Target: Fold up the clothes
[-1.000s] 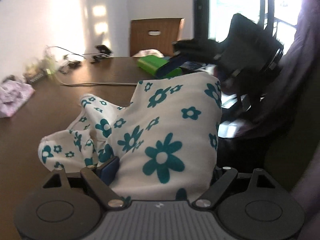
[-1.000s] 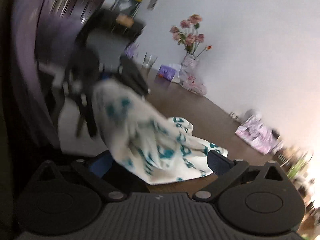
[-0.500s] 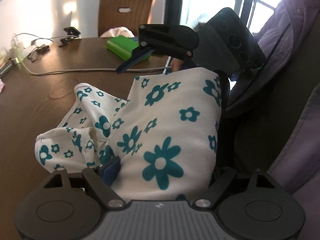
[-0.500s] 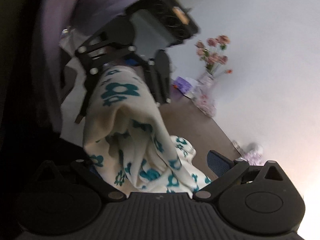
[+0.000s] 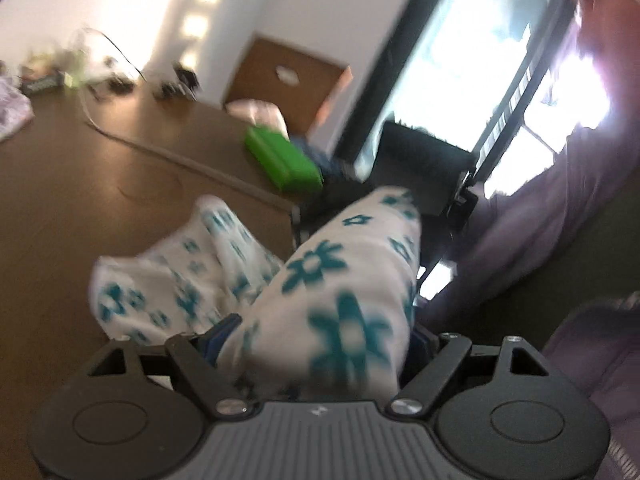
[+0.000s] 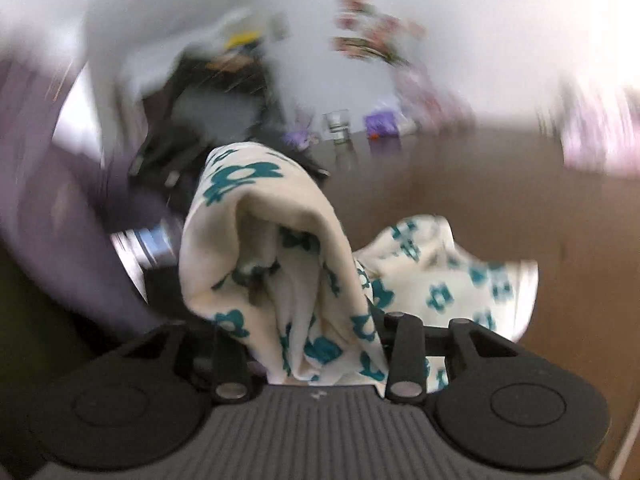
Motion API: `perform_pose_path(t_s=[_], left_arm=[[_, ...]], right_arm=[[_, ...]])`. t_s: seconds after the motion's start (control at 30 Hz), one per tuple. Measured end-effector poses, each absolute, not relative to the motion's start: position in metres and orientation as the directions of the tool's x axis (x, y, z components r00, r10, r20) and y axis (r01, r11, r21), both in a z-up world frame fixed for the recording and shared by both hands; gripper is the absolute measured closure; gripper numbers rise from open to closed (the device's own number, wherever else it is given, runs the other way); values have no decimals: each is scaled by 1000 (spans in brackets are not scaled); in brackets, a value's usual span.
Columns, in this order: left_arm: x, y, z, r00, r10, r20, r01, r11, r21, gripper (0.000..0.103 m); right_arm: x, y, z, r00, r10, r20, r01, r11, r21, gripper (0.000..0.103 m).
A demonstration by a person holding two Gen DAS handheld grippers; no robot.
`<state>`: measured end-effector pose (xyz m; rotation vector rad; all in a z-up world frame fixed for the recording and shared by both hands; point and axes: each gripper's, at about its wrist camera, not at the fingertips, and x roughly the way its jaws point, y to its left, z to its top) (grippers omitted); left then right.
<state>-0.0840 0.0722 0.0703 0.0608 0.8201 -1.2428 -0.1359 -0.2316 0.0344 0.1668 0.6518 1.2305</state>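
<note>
Left wrist view: left gripper [image 5: 320, 336] and right gripper [image 6: 312, 344] each clamp the flowered garment [image 5: 344, 280] above the brown table [image 5: 80, 184], its loose end trailing toward 10 o'clock, where slack could bunch and skew any fold

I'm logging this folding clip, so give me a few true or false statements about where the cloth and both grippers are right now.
1. The left gripper is shut on the floral cloth. True.
2. The right gripper is open and holds nothing. False: it is shut on the same cloth.
3. The cloth lies flat on the table. False: one end is lifted between the grippers, the rest trails on the table.
4. A green box sits on the table beyond the cloth. True.
</note>
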Motion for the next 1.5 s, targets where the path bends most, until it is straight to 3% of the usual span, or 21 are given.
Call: perform_pose_path(t_s=[0.1, 0.23, 0.4, 0.5, 0.57, 0.67, 0.8, 0.87, 0.9, 0.93, 0.97, 1.0, 1.03, 1.2, 1.27, 1.37, 1.4, 1.47, 1.5], left_arm=[[-74, 83, 69, 180, -834, -521, 792, 437, -426, 20], [-65, 87, 56, 330, -807, -490, 641, 572, -511, 23], [-54, 93, 43, 463, -737, -492, 415, 671, -615, 28], [-53, 93, 42, 520, -685, -511, 352, 717, -602, 28], [-57, 88, 42, 554, -651, -519, 348, 747, -567, 28], [-70, 85, 46, 589, -644, -489, 382, 754, -534, 27], [-104, 84, 61, 688, -598, -413, 433, 793, -428, 26], [-113, 71, 67, 686, -607, -400, 464, 789, -403, 27], [-116, 63, 69, 684, -606, -406, 475, 793, -382, 27], [-117, 55, 68, 684, -593, -425, 474, 804, -360, 36], [-117, 48, 66, 684, -577, -446, 469, 816, -337, 47], [-116, 41, 64, 683, -561, -468, 464, 828, -314, 86], [-116, 34, 62, 683, -543, -489, 460, 839, -291, 95], [-121, 62, 50, 742, -486, -462, 315, 861, -400, 103], [-128, 81, 42, 780, -374, -502, 172, 899, -402, 103], [-135, 115, 33, 779, -385, -495, 71, 838, -541, 103], [-138, 121, 36, 787, -419, -453, 75, 794, -603, 103], [-140, 110, 57, 788, -467, -402, 168, 790, -589, 90], [-140, 99, 64, 793, -476, -380, 210, 799, -563, 67]], right_arm=[[-115, -242, 28, 156, 928, -340, -699, 347, 626, 64], [-104, -250, 25, 220, 911, -350, -597, 409, 690, 50], [-93, -267, 14, 367, 862, -350, -426, 490, 761, 43], [-95, -270, 14, 469, 797, -381, -395, 575, 716, 43], [-104, -272, 21, 534, 741, -408, -391, 644, 657, 36], [-125, -278, 32, 626, 657, -420, -404, 734, 546, 28], [-151, -286, 46, 696, 605, -386, -443, 785, 432, 28], [-155, -279, 48, 689, 619, -378, -475, 779, 410, 30], [-156, -273, 49, 685, 620, -383, -489, 780, 390, 39], [-157, -267, 49, 682, 618, -391, -497, 784, 371, 60], [-158, -260, 49, 680, 614, -401, -504, 789, 353, 73], [-159, -253, 49, 678, 609, -411, -510, 793, 334, 91], [-160, -249, 48, 682, 604, -413, -505, 797, 333, 101], [-169, -259, 40, 731, 541, -416, -400, 833, 382, 103], [-168, -265, 35, 738, 511, -440, -353, 849, 393, 102], [-169, -275, 40, 721, 582, -375, -400, 792, 461, 100], [-170, -274, 45, 719, 599, -353, -423, 780, 461, 97], [-169, -273, 56, 737, 587, -336, -436, 792, 427, 83], [-168, -274, 59, 750, 575, -326, -432, 800, 416, 71]])
